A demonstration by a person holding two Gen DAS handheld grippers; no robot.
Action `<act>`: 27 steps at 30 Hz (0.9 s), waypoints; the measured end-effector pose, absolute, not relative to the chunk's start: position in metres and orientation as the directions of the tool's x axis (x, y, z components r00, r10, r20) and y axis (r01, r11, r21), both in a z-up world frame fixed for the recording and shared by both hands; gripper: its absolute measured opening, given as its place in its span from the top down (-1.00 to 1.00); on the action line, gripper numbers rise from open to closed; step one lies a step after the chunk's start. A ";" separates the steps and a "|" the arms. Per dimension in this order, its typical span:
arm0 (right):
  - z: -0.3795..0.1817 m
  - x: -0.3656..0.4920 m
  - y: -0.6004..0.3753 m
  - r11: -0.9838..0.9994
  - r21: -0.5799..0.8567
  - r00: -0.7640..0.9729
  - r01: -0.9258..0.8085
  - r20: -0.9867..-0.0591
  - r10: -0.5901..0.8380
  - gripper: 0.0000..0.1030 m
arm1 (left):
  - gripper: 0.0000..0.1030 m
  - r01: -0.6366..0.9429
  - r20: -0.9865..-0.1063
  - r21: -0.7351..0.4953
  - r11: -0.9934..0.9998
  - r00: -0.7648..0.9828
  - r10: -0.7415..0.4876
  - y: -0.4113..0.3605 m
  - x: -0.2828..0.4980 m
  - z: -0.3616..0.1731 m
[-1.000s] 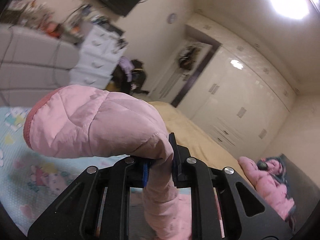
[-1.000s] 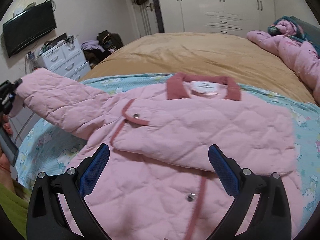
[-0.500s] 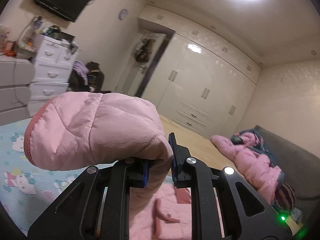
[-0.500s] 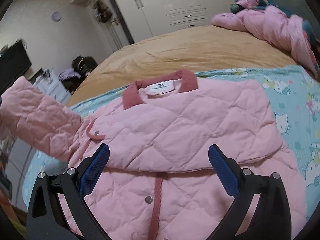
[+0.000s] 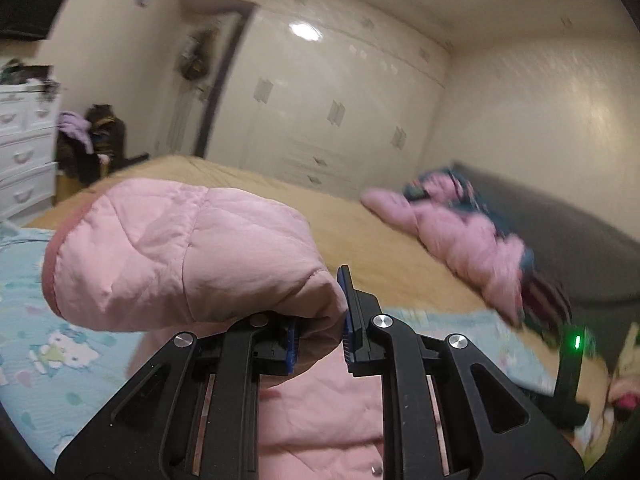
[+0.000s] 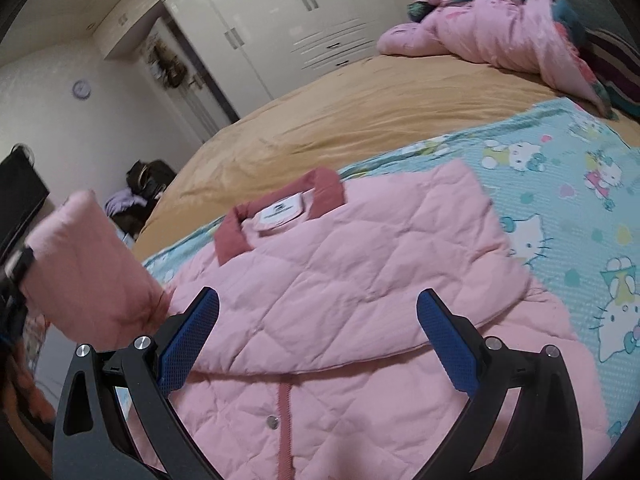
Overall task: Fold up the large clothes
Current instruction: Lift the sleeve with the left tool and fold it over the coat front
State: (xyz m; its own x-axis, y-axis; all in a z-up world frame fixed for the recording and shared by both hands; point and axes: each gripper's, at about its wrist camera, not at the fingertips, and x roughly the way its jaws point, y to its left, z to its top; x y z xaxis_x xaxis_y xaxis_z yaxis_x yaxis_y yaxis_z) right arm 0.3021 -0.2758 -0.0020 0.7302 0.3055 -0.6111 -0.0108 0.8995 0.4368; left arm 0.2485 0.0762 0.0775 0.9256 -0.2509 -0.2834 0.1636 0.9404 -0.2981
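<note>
Since the earlier frames, the raised sleeve point(image 6: 84, 264) has been carried inward from the far left of the bed toward the body of the pink quilted jacket point(image 6: 360, 280), and both wrist views have been rolled. From this it is judged that the left-side sleeve fold is in progress and not yet laid down.

The jacket is spread on the patterned blue sheet point(image 6: 580, 208) at the near part of the bed, collar point(image 6: 280, 216) toward the far side. Its right side is already folded across the front, and a snap placket is seen running down the near middle. A second pink garment point(image 6: 500, 36) is heaped at the far right, well apart.

The left gripper point(image 5: 318, 336) is pressed nearly together on the sleeve just behind its cuff; the cuff end point(image 5: 176, 252) bulges out to the left of the jaws and is held clear of the sheet.

The right gripper point(image 6: 318, 336) is spread wide above the near middle of the jacket. Nothing is held between its blue pads point(image 6: 188, 340), and contact with the fabric cannot be confirmed.
</note>
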 end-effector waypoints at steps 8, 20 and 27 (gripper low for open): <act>-0.002 0.301 -0.307 0.872 0.486 0.753 0.062 -0.596 0.278 -0.92 | 0.81 0.301 -0.490 -0.212 0.930 0.790 -0.368 0.004 0.279 0.013; -0.009 0.301 -0.330 0.852 0.511 0.755 0.114 -0.602 0.260 -0.92 | 0.20 0.429 -0.669 -0.204 0.880 0.595 -0.446 -0.042 0.288 -0.064; -0.011 0.300 -0.341 0.838 0.529 0.761 0.134 -0.596 0.255 -0.92 | -0.73 0.415 -0.586 -0.207 0.886 0.673 -0.452 -0.034 0.270 -0.032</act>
